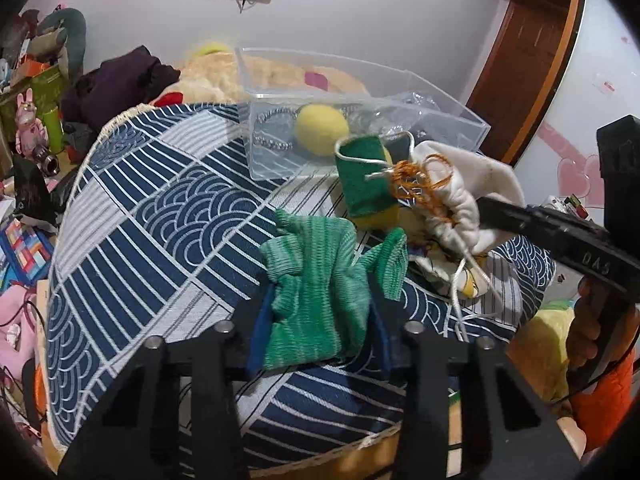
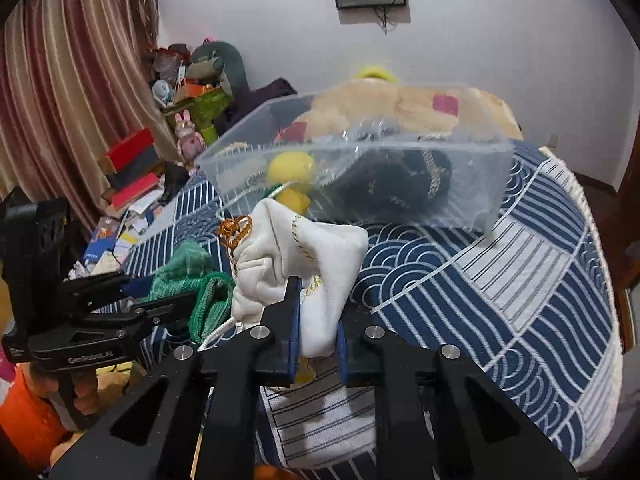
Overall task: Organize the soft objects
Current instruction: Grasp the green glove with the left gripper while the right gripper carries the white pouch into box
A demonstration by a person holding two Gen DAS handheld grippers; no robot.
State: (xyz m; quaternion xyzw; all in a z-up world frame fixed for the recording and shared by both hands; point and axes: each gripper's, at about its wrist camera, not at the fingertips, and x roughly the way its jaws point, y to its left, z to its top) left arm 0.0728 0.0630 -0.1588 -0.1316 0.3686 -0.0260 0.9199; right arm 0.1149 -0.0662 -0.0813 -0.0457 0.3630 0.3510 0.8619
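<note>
My left gripper (image 1: 318,320) is shut on a green knitted cloth (image 1: 316,276), held over the blue patterned tablecloth; it also shows in the right wrist view (image 2: 192,280). My right gripper (image 2: 316,320) is shut on a white drawstring pouch (image 2: 296,256) with an orange thread tangle (image 2: 234,230); the pouch shows in the left wrist view (image 1: 456,200). A green-and-yellow sponge (image 1: 368,184) lies by the pouch. A clear plastic box (image 1: 352,128) behind holds a yellow ball (image 1: 322,128) and hair ties (image 1: 272,132); in the right wrist view the box (image 2: 360,176) also holds a dark item.
The round table wears a blue wave-pattern cloth (image 1: 160,216). A beige plush (image 1: 224,76) and dark clothes (image 1: 120,84) lie behind the box. Cluttered shelves and books (image 2: 132,168) stand at the left. A patterned cloth (image 1: 468,280) lies under the pouch.
</note>
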